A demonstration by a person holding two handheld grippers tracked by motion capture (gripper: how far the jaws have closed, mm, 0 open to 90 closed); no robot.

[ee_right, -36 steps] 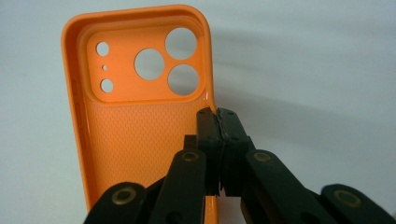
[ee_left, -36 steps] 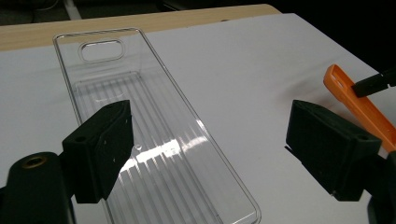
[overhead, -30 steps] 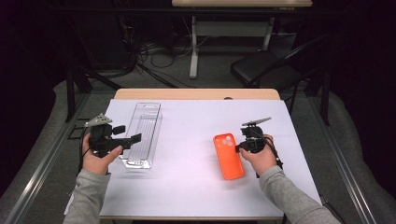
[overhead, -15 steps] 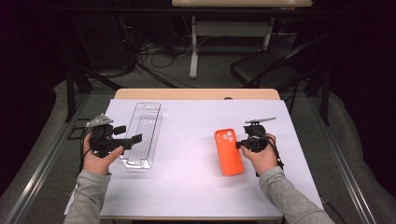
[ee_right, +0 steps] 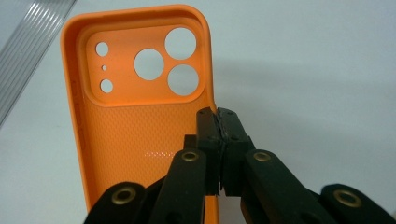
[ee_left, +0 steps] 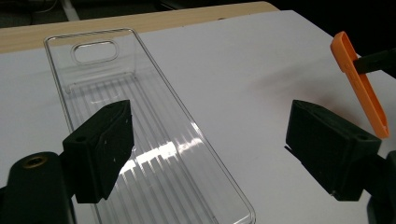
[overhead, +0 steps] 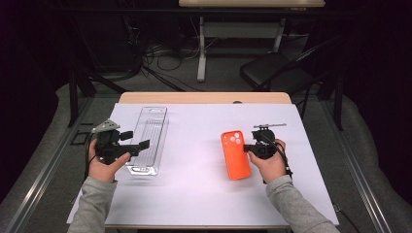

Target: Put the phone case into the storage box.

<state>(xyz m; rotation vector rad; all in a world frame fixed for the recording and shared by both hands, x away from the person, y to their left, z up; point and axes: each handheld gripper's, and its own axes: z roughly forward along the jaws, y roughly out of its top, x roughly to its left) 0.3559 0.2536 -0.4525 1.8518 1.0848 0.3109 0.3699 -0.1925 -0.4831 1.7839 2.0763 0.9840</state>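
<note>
Looking down from the high view, we saw a bench point(overhead: 204, 194) covered with a smooth, matt white sheet, a strip of pale wood showing along its far edge. On its left side lay a clear plastic tray point(overhead: 148, 138), long and narrow with rounded corners; in the left gripper view its floor was ribbed with fine parallel ridges that caught the light, and an oblong slot was cut through its far end. Our left hand-held gripper point(ee_left: 210, 154) hovered with its blocky black jaws spread wide apart, one over the tray's ribbed floor and the other over bare sheet beyond the tray's rim, gripping nothing.

On the right side, well apart from the tray, was an orange phone case point(ee_right: 135, 121). In the right gripper view its inner face was turned to us: a raised lip all around, a finely dimpled lining, and a rounded camera panel pierced by three large round holes and several small ones. Our right hand-held gripper point(ee_right: 218, 116) had its jaws pressed together on the thin side wall of the case, just below the camera panel. In the left gripper view the case appeared edge-on and tilted, with a soft shadow beneath it on the sheet.
</note>
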